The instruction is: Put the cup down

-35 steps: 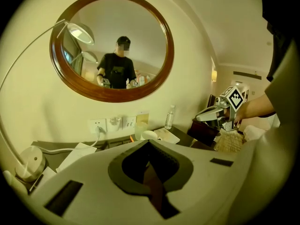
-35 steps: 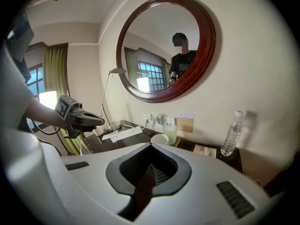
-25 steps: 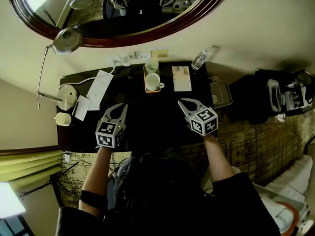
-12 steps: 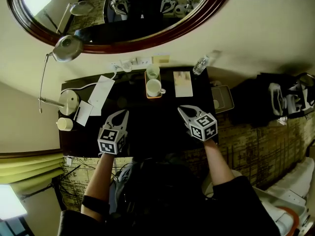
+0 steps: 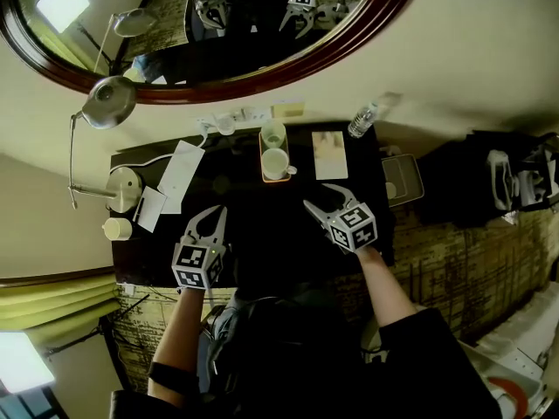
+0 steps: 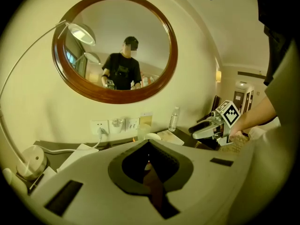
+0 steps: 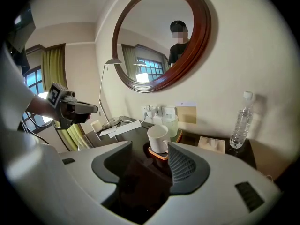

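We look steeply down on a large oval mirror (image 5: 253,33) in a dark wooden frame, which hangs on a cream wall above a dark desk (image 5: 253,212). In its glass we see a person in dark clothes holding both grippers. A long-armed lamp (image 5: 109,101) leans over the desk's left end. The left gripper (image 5: 214,212) hovers above the desk's near left part with its jaws pressed together and nothing between them. The right gripper (image 5: 321,199) hovers above the near right part; its jaws have just been opening and now stand apart with nothing between them. Each gripper carries a cube of black-and-white square markers. White papers (image 5: 181,164) lie at the left, their print too small to read. A clear water bottle (image 5: 363,119) stands at the back right corner, its label unreadable. The white cup (image 5: 274,162) stands upright on a small orange tray (image 7: 157,154) at the middle back of the desk, ahead of the right gripper and apart from it. A pale glass (image 5: 272,134) stands just behind the cup on the same tray. Wall sockets (image 5: 231,116) sit above the desk's back edge.
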`<state>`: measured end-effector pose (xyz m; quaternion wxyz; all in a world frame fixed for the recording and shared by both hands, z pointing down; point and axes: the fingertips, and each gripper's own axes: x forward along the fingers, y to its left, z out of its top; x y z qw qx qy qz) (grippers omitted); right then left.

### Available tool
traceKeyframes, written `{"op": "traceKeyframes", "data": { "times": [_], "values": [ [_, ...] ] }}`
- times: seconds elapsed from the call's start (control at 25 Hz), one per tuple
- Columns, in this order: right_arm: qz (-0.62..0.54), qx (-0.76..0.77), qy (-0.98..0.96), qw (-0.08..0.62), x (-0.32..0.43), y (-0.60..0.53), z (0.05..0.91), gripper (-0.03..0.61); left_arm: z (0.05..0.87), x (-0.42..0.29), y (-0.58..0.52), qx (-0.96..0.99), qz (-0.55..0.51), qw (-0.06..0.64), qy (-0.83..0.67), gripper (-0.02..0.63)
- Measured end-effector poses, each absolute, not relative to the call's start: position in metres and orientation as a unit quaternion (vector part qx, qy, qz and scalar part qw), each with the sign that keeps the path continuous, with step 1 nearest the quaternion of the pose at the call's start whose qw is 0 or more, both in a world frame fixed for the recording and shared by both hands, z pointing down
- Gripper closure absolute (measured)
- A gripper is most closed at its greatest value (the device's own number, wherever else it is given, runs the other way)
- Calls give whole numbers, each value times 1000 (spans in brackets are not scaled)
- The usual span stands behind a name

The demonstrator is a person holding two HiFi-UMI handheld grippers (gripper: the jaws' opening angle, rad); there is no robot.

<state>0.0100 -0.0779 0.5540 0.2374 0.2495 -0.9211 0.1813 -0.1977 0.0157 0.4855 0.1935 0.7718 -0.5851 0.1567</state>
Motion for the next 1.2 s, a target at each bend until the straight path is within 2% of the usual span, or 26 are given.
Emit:
{"op": "traceKeyframes", "data": {
  "times": [0.08,0.16,0.32,0.52,0.96,1.12,1.2],
  "values": [
    [176,240,-923,243,2,-87,568,239,484,-198,15,767,156,194,-591,608],
    [164,228,-927,249,-8,-95,582,185,484,-196,15,763,155,195,-596,608],
    [136,208,-934,257,-30,-115,609,122,491,-196,15,749,158,199,-612,609],
    [113,197,-940,256,-58,-145,633,86,504,-197,12,726,150,211,-636,609],
    [51,145,-956,248,-118,-162,650,92,538,-198,22,698,151,223,-664,609],
    [41,136,-960,241,-123,-161,650,172,543,-205,31,692,150,219,-671,609],
    [44,135,-961,237,-123,-161,650,175,542,-204,34,693,156,220,-669,609]
  ]
}}
